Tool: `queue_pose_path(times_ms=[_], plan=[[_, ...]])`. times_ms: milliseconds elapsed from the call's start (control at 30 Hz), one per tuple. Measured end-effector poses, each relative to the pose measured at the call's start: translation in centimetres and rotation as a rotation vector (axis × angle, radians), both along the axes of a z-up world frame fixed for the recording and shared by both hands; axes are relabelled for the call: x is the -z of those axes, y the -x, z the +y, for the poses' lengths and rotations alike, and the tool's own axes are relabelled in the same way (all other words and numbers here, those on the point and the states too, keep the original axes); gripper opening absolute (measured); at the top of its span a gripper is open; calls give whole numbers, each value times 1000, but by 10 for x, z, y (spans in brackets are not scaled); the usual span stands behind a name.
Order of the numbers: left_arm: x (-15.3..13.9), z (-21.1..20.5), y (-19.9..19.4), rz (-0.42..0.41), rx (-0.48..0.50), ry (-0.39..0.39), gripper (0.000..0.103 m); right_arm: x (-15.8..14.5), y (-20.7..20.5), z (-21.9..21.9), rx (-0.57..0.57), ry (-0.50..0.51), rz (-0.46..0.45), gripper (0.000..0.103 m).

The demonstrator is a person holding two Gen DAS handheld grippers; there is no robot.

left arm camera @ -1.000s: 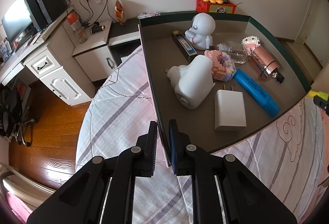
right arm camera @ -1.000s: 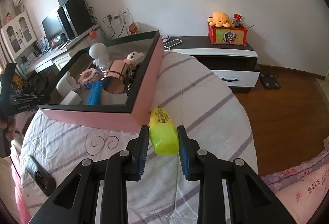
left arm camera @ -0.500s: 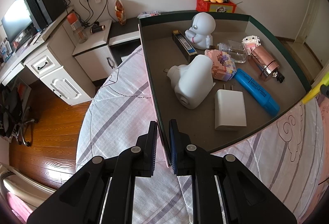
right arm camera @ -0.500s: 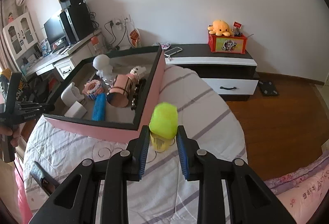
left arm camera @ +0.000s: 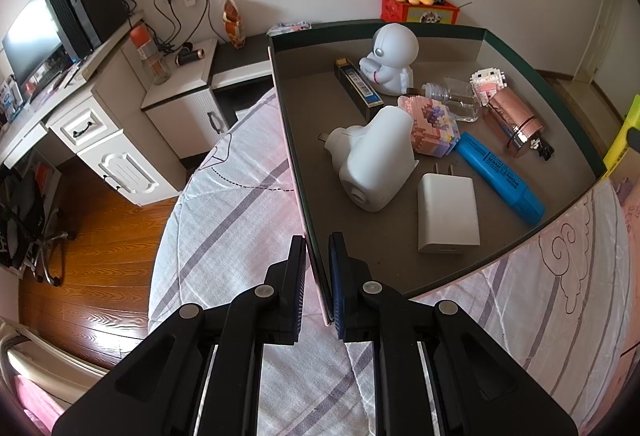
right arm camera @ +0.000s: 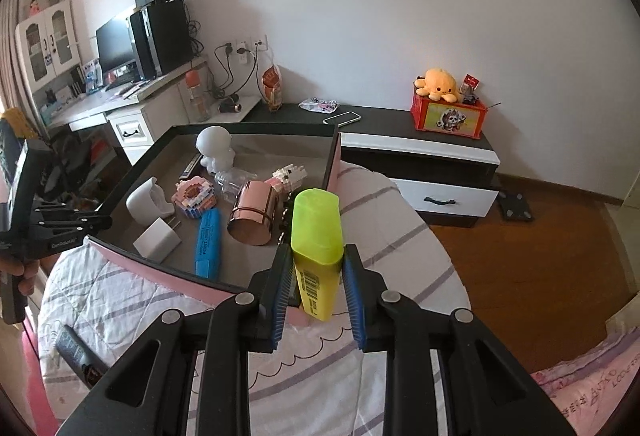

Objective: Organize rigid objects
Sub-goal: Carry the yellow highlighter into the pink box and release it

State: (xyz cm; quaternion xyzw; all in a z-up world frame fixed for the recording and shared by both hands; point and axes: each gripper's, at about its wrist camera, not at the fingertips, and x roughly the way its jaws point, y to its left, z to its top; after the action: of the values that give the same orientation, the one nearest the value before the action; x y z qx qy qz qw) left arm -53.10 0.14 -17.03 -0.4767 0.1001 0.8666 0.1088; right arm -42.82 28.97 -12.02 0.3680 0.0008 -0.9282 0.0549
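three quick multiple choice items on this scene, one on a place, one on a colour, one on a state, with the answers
1. Where does the blue highlighter lie?
A. inside the box
B. on the bedspread
C. on the desk

2. What colour is the highlighter between the right gripper's fingers?
A. pink
B. yellow
C. white

3. What is the left gripper doing?
A. hanging open
B. clamping the box wall
C. holding the white charger

Answers: 1 A, it rests on the box floor; 2 B, its body is bright yellow; 3 B, its fingers pinch the near wall.
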Motion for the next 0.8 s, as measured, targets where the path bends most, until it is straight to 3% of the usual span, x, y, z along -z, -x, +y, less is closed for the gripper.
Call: queue_pose_path(times_ms=[333, 500, 600, 800], plan=[[1, 0, 0, 0, 3, -1, 11, -27, 15, -31, -34, -57, 79, 26], [0, 0, 0, -1, 5, -3, 11, -11, 34, -67, -110, -49, 32, 26], [0, 0, 0, 0, 7, -3, 11, 7, 44, -82, -173, 10, -23, 26], [-1, -1, 0, 10, 7, -9, 12, 27, 51, -78, -169, 50, -89, 26]])
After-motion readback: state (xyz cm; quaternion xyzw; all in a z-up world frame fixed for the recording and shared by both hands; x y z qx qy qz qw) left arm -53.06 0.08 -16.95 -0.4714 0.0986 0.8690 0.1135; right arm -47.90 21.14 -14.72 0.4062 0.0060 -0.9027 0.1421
